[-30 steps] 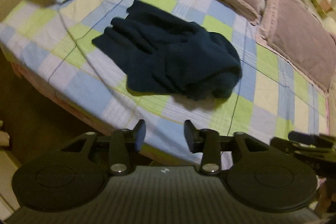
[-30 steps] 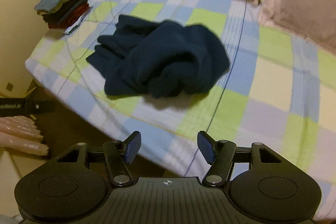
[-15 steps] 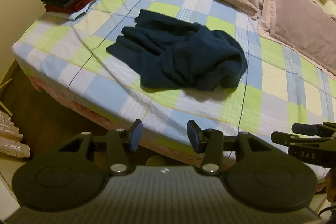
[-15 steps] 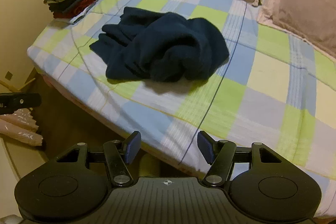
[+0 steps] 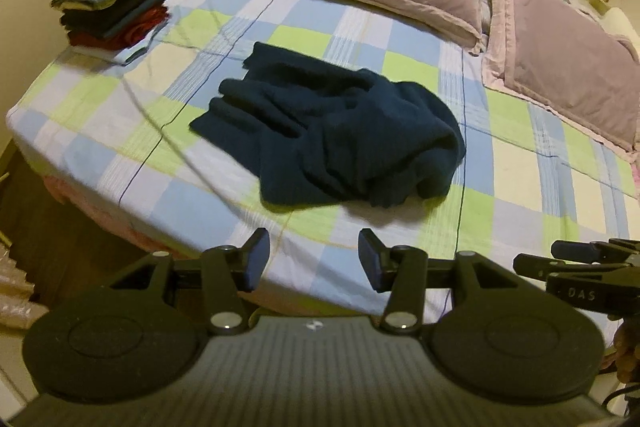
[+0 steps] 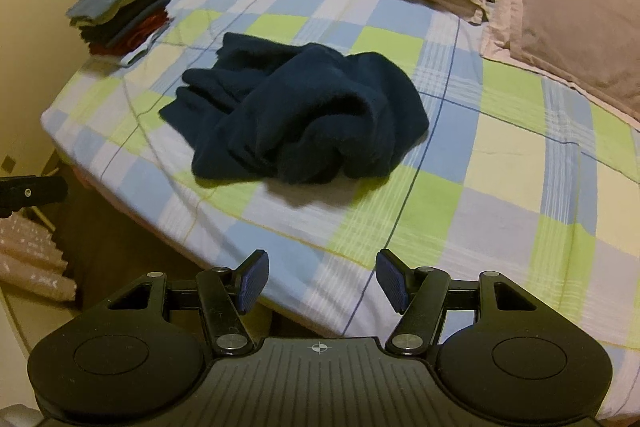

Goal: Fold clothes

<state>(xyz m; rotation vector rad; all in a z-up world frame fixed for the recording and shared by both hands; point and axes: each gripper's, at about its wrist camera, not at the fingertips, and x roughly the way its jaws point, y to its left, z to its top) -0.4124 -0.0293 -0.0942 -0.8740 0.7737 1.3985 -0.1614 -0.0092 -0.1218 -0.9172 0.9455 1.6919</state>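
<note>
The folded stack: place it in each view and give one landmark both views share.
Left wrist: folded stack at upper left, on the bed's far corner by the wall.
Right wrist: folded stack at upper left, same corner.
Shared landmark: the navy garment, crumpled mid-bed, below and right of the stack.

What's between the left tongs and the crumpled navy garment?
Only bare checked bedsheet lies between the left tongs and the navy garment; the left wrist view shows it.
</note>
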